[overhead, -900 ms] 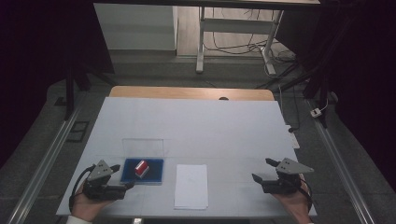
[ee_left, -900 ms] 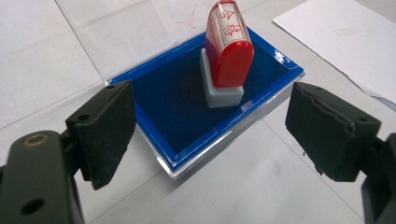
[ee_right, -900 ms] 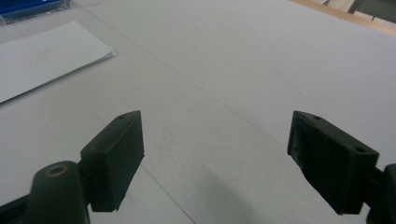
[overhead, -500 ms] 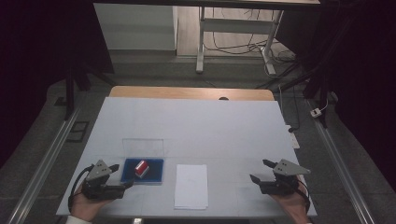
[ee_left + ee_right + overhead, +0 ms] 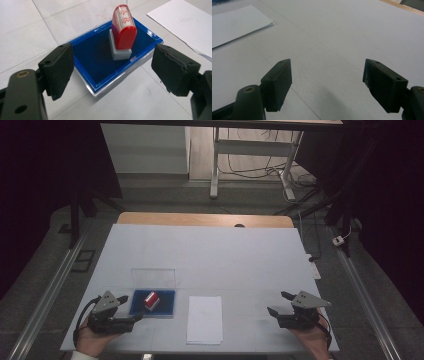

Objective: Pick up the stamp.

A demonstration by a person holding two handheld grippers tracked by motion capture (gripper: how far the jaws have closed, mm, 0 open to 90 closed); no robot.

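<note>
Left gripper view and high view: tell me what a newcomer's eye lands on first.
The red stamp standing on the blue ink pad, just ahead of the open left gripper. Next, the white sheet of paper lying beside the pad near the table's front edge. The right gripper rests open at the far right.

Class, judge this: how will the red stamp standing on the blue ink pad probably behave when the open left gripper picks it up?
The red stamp looks like hard plastic, so probably stiff and light. It stands tall and leaning on a small grey base, so a nudge may tip it. Its rounded glossy top could slip between the left gripper's jaws; the ink pad might cling slightly.
</note>
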